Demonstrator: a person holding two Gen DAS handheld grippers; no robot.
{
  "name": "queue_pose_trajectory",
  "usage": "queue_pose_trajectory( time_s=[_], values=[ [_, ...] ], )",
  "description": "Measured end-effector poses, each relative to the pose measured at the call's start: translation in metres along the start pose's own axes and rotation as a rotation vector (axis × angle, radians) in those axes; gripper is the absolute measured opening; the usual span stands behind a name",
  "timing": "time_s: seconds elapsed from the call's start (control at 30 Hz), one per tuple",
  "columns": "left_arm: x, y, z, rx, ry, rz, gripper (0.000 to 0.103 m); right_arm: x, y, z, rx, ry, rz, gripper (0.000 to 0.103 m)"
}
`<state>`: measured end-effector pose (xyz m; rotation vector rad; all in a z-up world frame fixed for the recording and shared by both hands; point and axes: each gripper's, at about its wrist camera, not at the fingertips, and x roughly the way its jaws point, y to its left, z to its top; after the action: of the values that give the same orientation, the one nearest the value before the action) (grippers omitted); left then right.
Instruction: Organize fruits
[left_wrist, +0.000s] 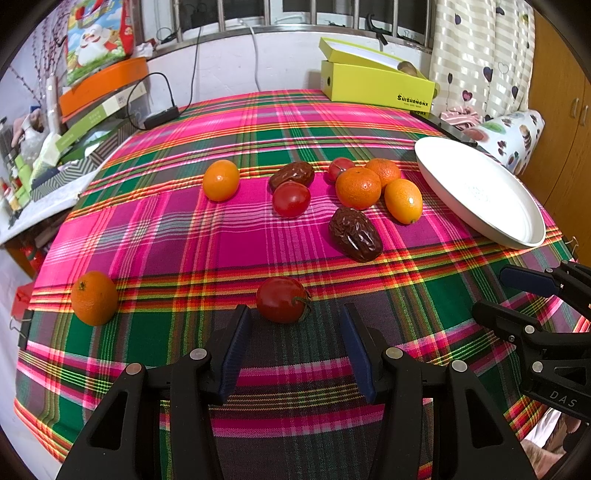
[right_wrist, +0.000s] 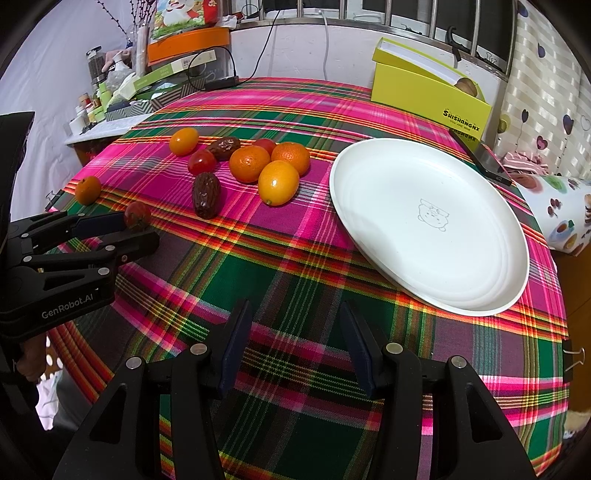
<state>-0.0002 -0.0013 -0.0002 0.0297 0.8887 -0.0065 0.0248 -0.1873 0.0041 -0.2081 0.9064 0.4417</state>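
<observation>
From the left wrist: sitting spread apart, black left gripper (left_wrist: 295, 321), empty, round red cherry tomato (left_wrist: 282, 300) lying on the plaid tablecloth (left_wrist: 184, 240) just ahead between the fingertips. From the right wrist: hovering parted and empty, black right gripper (right_wrist: 295, 317), round white plate (right_wrist: 428, 225) lying ahead to the right, tomato well off to the left.

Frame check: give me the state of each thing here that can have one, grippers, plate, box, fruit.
left gripper: jaws open, empty, lined up on the nearest tomato
right gripper: jaws open, empty, over bare tablecloth
white plate: empty
yellow-green box: lid propped ajar, a brownish fruit showing in the gap
nearest tomato: loose on the tablecloth, ungrasped
front date: lying on its side, off the plate
</observation>
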Motion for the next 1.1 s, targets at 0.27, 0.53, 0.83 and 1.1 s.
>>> queue_pose_trajectory(
  time_s=[0.27, 0.53, 0.83, 1.1],
  values=[
    [0.0, -0.0001, 0.0, 0.001, 0.0, 0.0, 0.061, -0.0004, -0.0001, -0.0001, 0.0, 0.0, 0.0, 0.051],
    [0.0, -0.0001, 0.0, 0.001, 0.0, 0.0, 0.061, -0.0008, -0.0002, -0.0001, 0.0, 0.0, 0.0, 0.051],
    [0.0, -0.0002, 0.0001, 0.002, 0.0, 0.001, 0.061, -0.0014, -0.0015, -0.0007, 0.0, 0.0, 0.0, 0.051],
    [0.0026, 0.0045, 0.0042, 0.005, -0.002, -0.012, 0.061, -0.0061, 0.0034, 0.001, 0.001, 0.015, -0.004, 0.051]
  ],
)
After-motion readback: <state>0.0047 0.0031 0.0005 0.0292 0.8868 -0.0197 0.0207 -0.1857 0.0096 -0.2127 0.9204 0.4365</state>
